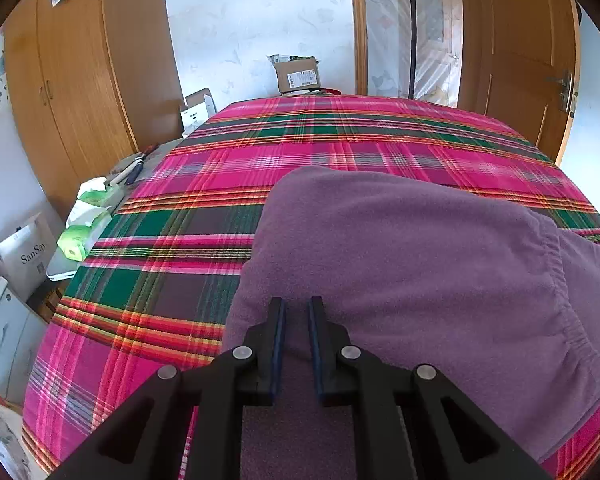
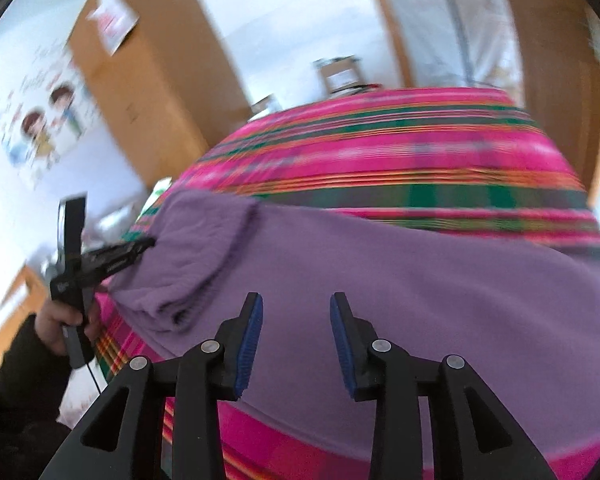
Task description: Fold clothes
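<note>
Right now a purple fleece garment (image 1: 400, 264) lies across the near part of a bed covered in a pink, green and orange plaid sheet (image 1: 260, 148). It has a gathered elastic band (image 1: 564, 280) curving down its right side in the left wrist view, so it looks like a pair of trousers or a skirt — I cannot tell which.

Over on the left, the left gripper (image 1: 296, 312) sits low over the near edge of the fleece. Its blue-padded fingers (image 1: 278, 340) stand only a narrow gap apart, with purple cloth showing in the gap; from the right wrist view its tip (image 2: 146, 245) meets the folded corner of the garment, but whether the pads actually pinch the cloth I cannot tell. A hand (image 2: 66, 326) in a dark sleeve (image 2: 24, 376) grips its handle.

The right gripper (image 2: 296, 312) hangs above the broad flat middle of the fleece, jaws spread well apart with nothing between them — the picture is blurred.

Beside the bed at the left lie green-and-white tissue packs (image 1: 88, 220) and a white paper bag (image 1: 22, 254). A wooden wardrobe (image 1: 84, 64) stands beyond them, a cardboard box (image 1: 298, 76) sits past the far end of the bed, and a wooden door (image 1: 520, 60) stands to the right.
</note>
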The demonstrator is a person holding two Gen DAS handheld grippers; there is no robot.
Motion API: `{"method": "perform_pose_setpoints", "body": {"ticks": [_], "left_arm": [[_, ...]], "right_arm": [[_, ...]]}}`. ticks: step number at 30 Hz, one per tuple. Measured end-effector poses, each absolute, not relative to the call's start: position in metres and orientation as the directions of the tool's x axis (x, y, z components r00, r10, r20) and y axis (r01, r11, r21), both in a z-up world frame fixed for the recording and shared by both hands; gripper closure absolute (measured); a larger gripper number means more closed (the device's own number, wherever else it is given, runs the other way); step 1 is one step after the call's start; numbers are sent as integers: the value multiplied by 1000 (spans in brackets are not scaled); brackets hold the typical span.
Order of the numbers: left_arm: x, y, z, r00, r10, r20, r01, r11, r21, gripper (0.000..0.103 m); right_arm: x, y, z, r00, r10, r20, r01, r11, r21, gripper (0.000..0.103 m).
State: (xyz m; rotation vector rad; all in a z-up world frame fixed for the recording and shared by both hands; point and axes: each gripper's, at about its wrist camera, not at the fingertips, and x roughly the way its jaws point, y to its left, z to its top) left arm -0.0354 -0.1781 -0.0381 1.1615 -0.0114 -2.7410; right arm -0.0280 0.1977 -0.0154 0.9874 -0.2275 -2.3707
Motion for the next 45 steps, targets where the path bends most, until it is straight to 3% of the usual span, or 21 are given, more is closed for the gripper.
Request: {"method": "perform_pose_setpoints", "body": {"ticks": [12, 19, 25, 30, 34, 36, 42, 45], "left_arm": [[-36, -178, -38, -683, -164, -712, 148, -985, 86, 91], [-36, -177, -38, -682, -173, -711, 148, -984, 98, 91], [-36, -175, -38, -680, -180, -710, 148, -983, 108, 91], [-36, -175, -38, -681, -179, -710, 149, -983, 106, 90], [-36, -175, -38, -681, -178, -710, 149, -983, 103, 90], [-36, -175, -38, -681, -176, -711, 149, -984, 101, 90], [-36, -178, -38, -682, -170, -712, 149, -985, 93, 90], [-36, -180, -38, -682, -166, -712, 148, -985, 87, 90]], "right_arm": [[9, 368, -32, -725, -345, -596, -15, -857, 515, 65], [30, 421, -53, -766, -352, -538, -165, -700, 694, 61], [29, 447, -92, -755, -484, -442, -229, -438, 870, 51], [5, 443, -110, -729, -558, -396, -267, -300, 916, 51], [-3, 443, -100, -760, -515, -396, -260, -317, 912, 51], [-7, 440, -89, -775, -493, -394, -234, -356, 905, 57], [-13, 429, -64, -782, -465, -415, -168, -484, 859, 91], [-17, 422, -53, -786, -448, -426, -146, -535, 832, 93]]}}
